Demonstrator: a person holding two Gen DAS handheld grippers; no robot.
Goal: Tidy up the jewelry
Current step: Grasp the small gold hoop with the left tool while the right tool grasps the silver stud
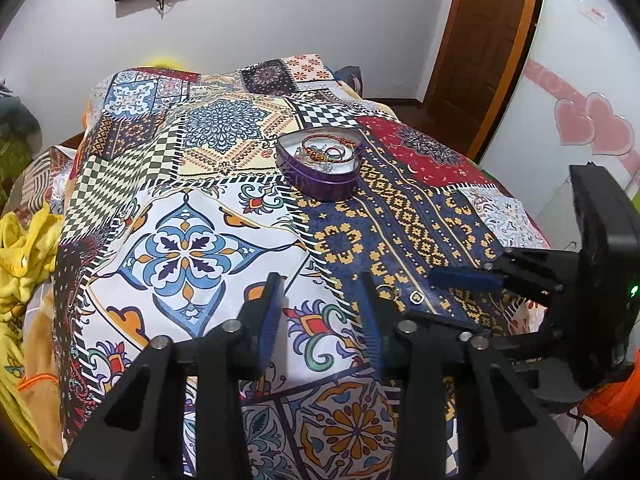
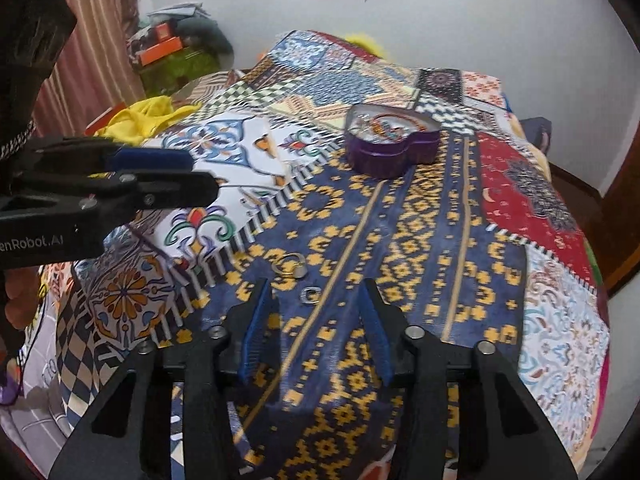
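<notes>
Here the sorting looks nearly done: the purple heart-shaped tin [image 2: 394,148] sits open on the patchwork bedspread [image 2: 400,240], already holding bracelets and beads, while two small rings lie loose on the blue-and-yellow patch, well short of the tin. The larger ring [image 2: 291,266] and the smaller ring [image 2: 310,295] rest just ahead of the right tool [image 2: 316,320], whose fingers stand apart with nothing between them. The left tool [image 1: 320,312] hangs over the bedspread beside it, fingers likewise apart and empty. The next move, I judge, calls for lowering the right tool squarely over one ring, pinching it without snagging cloth, then carrying it to the tin.
</notes>
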